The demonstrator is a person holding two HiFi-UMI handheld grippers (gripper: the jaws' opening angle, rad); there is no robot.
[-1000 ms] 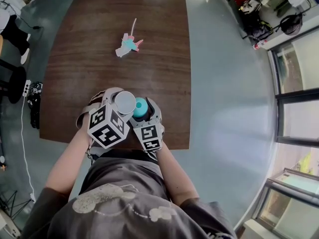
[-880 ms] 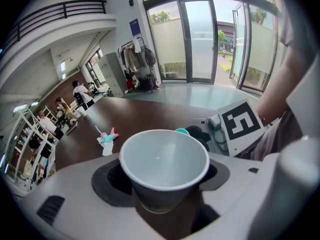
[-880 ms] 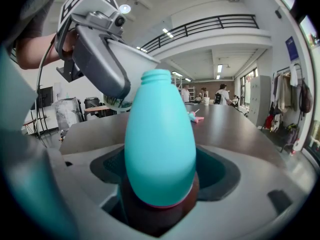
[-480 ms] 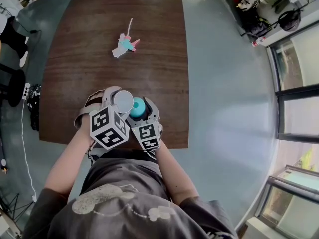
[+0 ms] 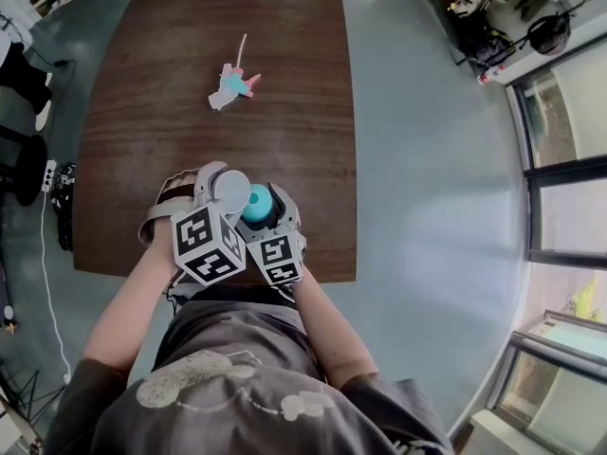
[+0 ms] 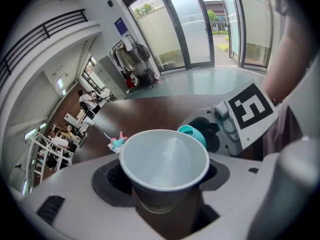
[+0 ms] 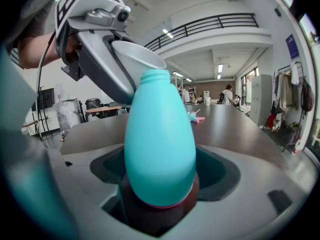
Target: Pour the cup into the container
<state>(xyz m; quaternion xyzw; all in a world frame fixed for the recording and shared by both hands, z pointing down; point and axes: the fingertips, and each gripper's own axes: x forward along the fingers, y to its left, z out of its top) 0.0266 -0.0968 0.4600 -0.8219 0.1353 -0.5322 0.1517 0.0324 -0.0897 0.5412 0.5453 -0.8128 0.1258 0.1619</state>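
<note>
Head view: the left gripper [image 5: 224,195] and the right gripper [image 5: 260,209] are side by side over the near edge of the dark wooden tabletop [image 5: 180,27], their marker cubes touching or nearly so. The landmark is the teal bottle [image 7: 160,139], which stands upright between the right gripper's fingers [image 7: 220,174]; they are closed on its wide lower body. Whether its base rests on the tabletop cannot be told.

The white paper cup [image 6: 165,159] is just to the left of the bottle and slightly above its neck. It is tipped toward the bottle, with its rim right at the open mouth; contact between rim and mouth is not clear. The left gripper's fingers [image 6: 107,176] hold the cup around its lower part and stand fairly wide to do so. The inside of the cup looks pale, and any contents cannot be made out.

Well beyond the bottle, near the middle of the tabletop, lies a small pink-and-teal toy [image 5: 230,84]. To the right of the bottle, past the tabletop's edge, is grey-blue floor [image 5: 427,159].
</note>
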